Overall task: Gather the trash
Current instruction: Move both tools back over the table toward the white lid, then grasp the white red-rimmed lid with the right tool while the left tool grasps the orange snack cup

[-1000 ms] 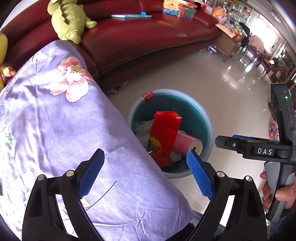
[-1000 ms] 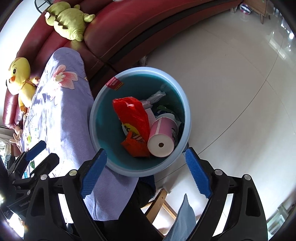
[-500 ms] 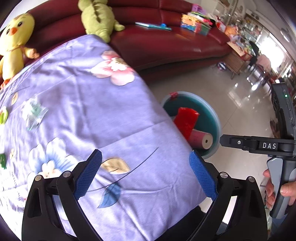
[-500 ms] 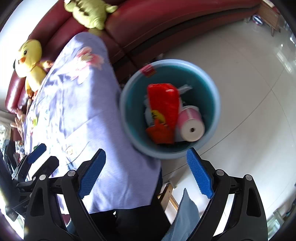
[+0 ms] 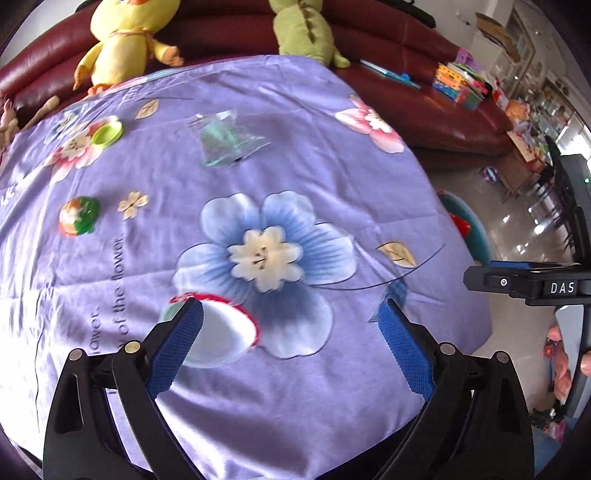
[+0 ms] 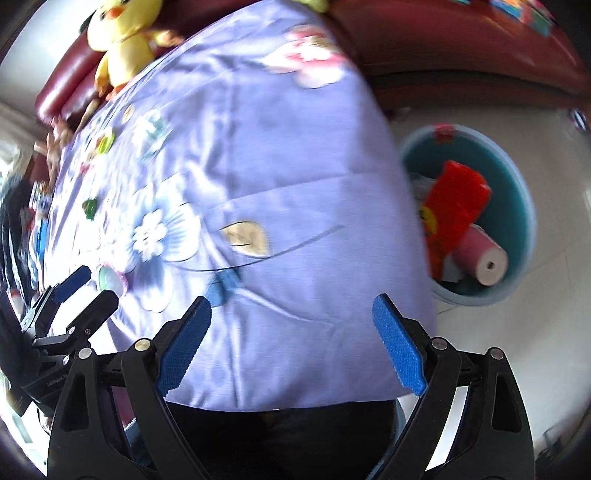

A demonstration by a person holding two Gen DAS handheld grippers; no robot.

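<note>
A purple flowered cloth (image 5: 295,166) covers the table. On it lie a white, red-rimmed cup lid (image 5: 218,332), a clear plastic bag (image 5: 229,138), a green lid (image 5: 107,133) and a small green-and-orange ball (image 5: 78,215). My left gripper (image 5: 291,332) is open and empty, its left pad over the cup lid. My right gripper (image 6: 291,336) is open and empty above the table's near right edge. The blue bin (image 6: 517,184) on the floor to the right holds a red wrapper (image 6: 458,199) and a pink roll (image 6: 480,254).
A dark red sofa (image 5: 424,96) runs behind the table with a yellow duck plush (image 5: 125,33), a green plush (image 5: 303,29) and toy boxes (image 5: 461,81). Glossy tile floor (image 6: 535,350) lies right of the table.
Both grippers have swung left, away from the bin and over the table. The bin has slid to the right edge of both views; table trash has come into view.
</note>
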